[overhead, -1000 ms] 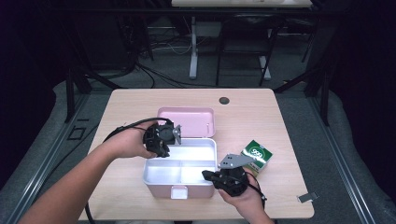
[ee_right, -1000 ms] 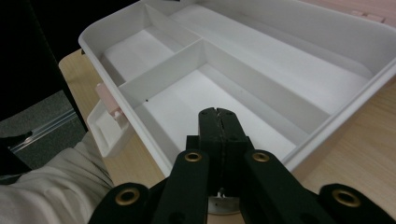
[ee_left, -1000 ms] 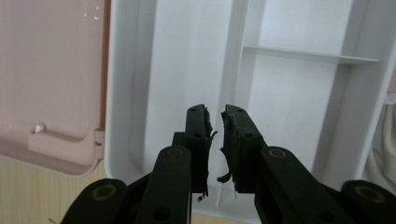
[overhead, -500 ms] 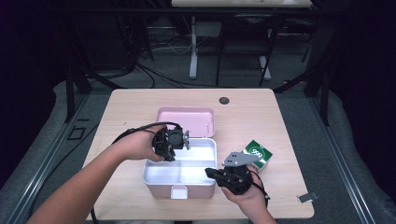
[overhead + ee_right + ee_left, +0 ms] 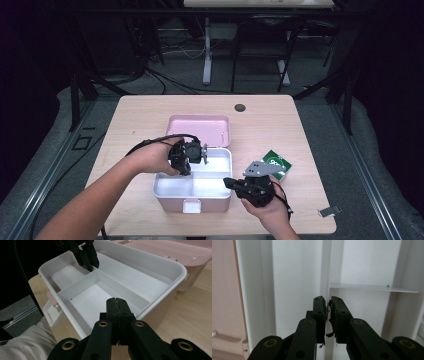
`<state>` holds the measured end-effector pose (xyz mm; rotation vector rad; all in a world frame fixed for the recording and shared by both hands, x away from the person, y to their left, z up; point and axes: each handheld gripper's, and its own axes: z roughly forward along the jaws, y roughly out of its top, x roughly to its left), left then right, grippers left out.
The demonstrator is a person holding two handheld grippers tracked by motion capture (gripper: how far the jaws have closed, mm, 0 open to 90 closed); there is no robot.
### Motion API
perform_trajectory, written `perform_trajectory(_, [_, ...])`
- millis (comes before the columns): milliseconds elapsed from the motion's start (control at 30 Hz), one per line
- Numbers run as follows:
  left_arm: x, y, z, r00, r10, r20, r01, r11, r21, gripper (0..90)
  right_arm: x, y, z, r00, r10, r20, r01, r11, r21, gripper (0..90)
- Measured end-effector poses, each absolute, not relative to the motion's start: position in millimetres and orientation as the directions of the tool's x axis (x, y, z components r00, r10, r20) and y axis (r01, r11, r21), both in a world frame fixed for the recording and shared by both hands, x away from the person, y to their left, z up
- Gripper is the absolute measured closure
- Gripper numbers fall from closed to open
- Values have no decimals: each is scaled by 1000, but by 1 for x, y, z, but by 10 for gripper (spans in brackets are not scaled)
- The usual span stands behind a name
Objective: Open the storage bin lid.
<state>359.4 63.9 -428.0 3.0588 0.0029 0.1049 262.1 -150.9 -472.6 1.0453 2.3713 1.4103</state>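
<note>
The pink rectangular plastic box (image 5: 192, 192) stands open at the near-middle of the light wooden counter (image 5: 305, 125), its lid (image 5: 198, 128) laid back behind it. Seated in it is a white plastic divided tray (image 5: 140, 270).

Compared with one second ago, the left gripper (image 5: 192, 152) has shifted from the box's left edge to a position over the tray's interior and has lowered. Its jaws have just been closing. In the left gripper view they straddle a white divider wall (image 5: 325, 270) of the tray, with a narrow slit between them; whether the pads already press on the wall cannot be determined. Judged from this, the tray is about to be gripped by its divider, probably for lifting out.

The right gripper (image 5: 117, 305) is fully closed on nothing, poised at the box's near-right rim. A green carton (image 5: 277, 165) lies beside it on the counter.
</note>
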Motion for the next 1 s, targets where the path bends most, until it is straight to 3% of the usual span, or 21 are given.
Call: perform_trajectory(1000, [361,51,-439,998,-18,57,-20,-999,32,876,264,-162,-470,-713,676,185,476,273,836,900])
